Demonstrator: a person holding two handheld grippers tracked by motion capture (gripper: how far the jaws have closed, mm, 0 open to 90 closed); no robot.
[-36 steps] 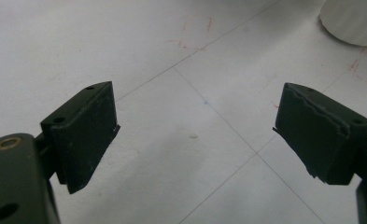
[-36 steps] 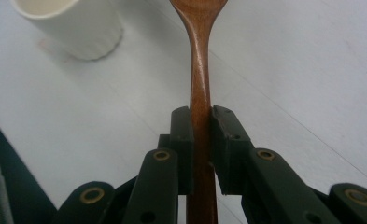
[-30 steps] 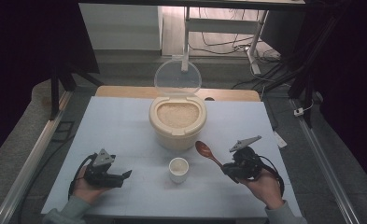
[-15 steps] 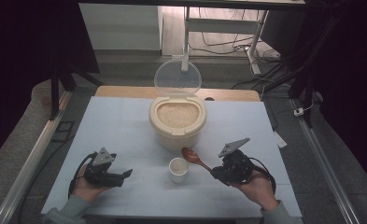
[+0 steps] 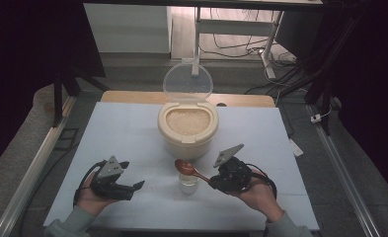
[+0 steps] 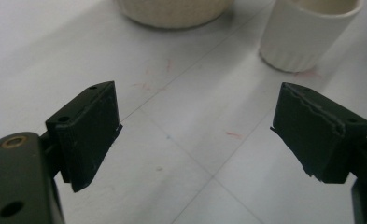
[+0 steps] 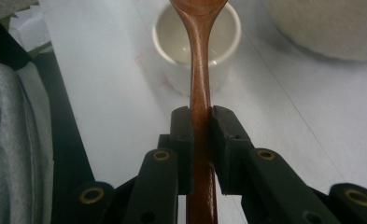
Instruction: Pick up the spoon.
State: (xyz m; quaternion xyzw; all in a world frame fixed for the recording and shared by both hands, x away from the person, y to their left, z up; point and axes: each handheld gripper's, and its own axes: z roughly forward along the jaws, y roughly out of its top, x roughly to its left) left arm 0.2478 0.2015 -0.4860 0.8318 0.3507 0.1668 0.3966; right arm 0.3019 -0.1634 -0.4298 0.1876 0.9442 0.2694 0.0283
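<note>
Right gripper (image 7: 200, 123) pinches a glossy brown wooden spoon (image 7: 199, 70); left gripper (image 6: 197, 135) jaws spread.

A pale blue-white rectangular tabletop (image 5: 122, 133) with faint grid lines carries two things. A round cream-coloured plastic rice container (image 5: 187, 128), filled with pale grains and with its clear hinged lid standing open behind it, sits on the table's middle, beyond both grippers. A small white ribbed cup (image 5: 188, 183) stands on the surface nearer the person, between the left gripper (image 5: 132, 188) and the right gripper (image 5: 212, 180), just beside the right one. In the left gripper view the cup (image 6: 307, 35) stands ahead and to the right of the jaws, near the container's base. A wooden edge strip (image 5: 132, 97) runs along the table's far side.
</note>
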